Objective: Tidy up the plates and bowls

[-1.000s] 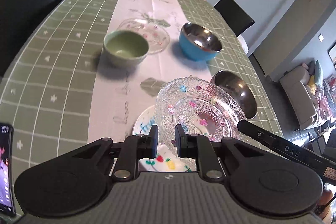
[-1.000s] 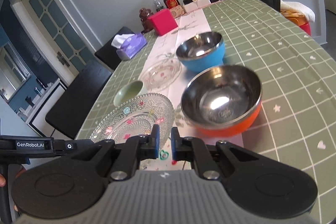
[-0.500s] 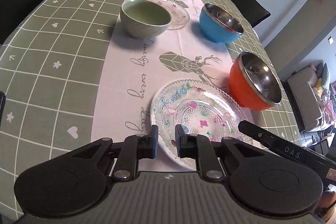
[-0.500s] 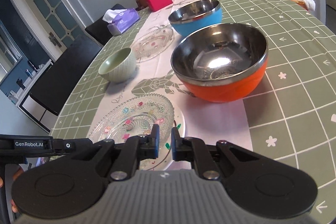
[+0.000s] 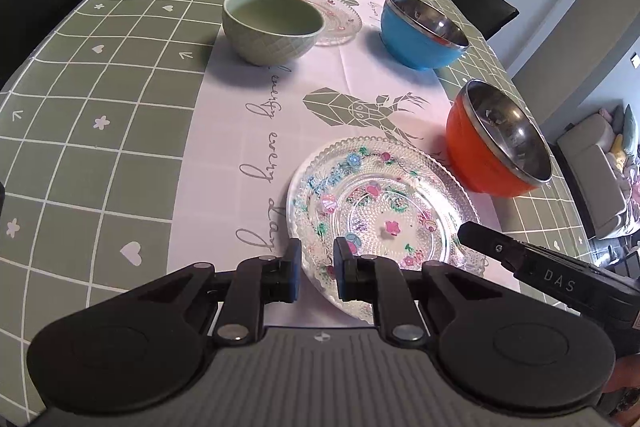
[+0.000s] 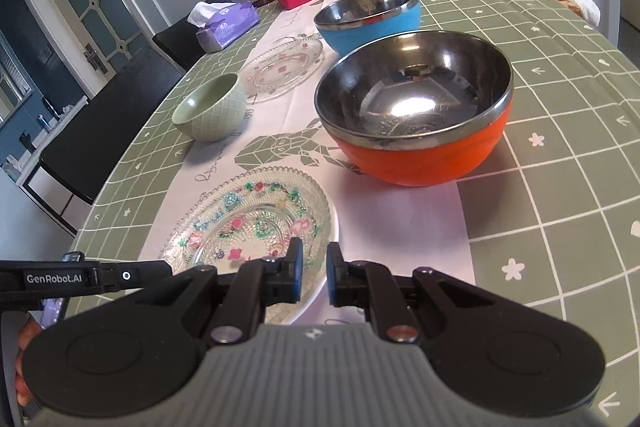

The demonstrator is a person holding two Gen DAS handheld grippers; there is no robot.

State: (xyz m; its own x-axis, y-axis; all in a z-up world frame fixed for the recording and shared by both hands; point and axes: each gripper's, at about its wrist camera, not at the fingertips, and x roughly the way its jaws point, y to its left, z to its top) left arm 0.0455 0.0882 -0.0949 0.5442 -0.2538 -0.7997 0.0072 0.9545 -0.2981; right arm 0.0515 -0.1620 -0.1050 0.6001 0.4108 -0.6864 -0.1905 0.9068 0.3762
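A: Flanking the near rim of the glass plate [image 5: 380,211], left gripper [image 5: 316,267] and right gripper [image 6: 311,269]; both jaws slightly parted, gripping nothing.

B: Plate flat on the worktop [image 5: 100,155]. Beyond: orange bowl [image 6: 416,107], green bowl [image 5: 272,25], blue bowl [image 5: 420,29].

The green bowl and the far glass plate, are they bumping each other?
Cannot tell. In the left wrist view the green bowl hides the far glass plate's near edge; in the right wrist view their edges nearly meet without a clear gap.

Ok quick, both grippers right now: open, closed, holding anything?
Left gripper: open, jaws either side of the glass plate's near rim, not clamped.
Right gripper: open, holding nothing, at the same plate's edge.
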